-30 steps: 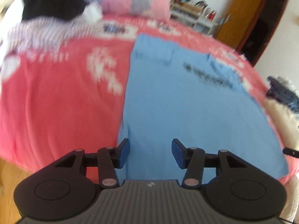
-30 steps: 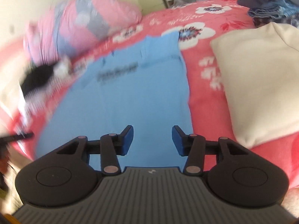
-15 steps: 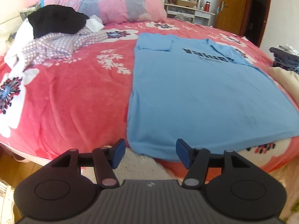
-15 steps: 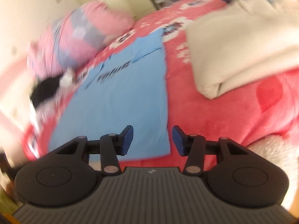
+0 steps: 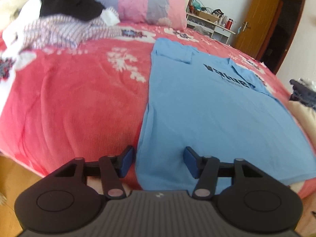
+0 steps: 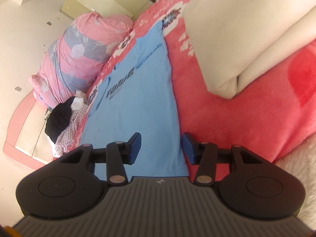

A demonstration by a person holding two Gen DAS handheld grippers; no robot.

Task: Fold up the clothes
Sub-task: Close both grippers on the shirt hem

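A light blue T-shirt (image 5: 207, 108) with dark lettering lies flat on the red flowered bed cover (image 5: 69, 98), its hem at the near edge of the bed. My left gripper (image 5: 159, 157) hovers over the shirt's lower left corner. Its jaws are closing, with the corner of the hem between them and the pads not pressing on it. In the right wrist view the same T-shirt (image 6: 138, 98) runs away from me. My right gripper (image 6: 161, 145) stands open astride the shirt's right side edge near the hem, and grips nothing.
A heap of black, white and checked clothes (image 5: 65, 19) lies at the far left beside a pink quilt (image 5: 138, 0). A folded cream garment (image 6: 227, 39) lies right of the shirt, dark clothes (image 5: 302, 94) beyond it. A white fluffy rug (image 6: 296, 167) and wooden floor (image 5: 11, 173) lie below the bed edge.
The left gripper has come forward and down over the shirt's hem corner, and its jaws stand narrower than half a second ago. The right gripper has rolled, and its view of the bed has tilted.
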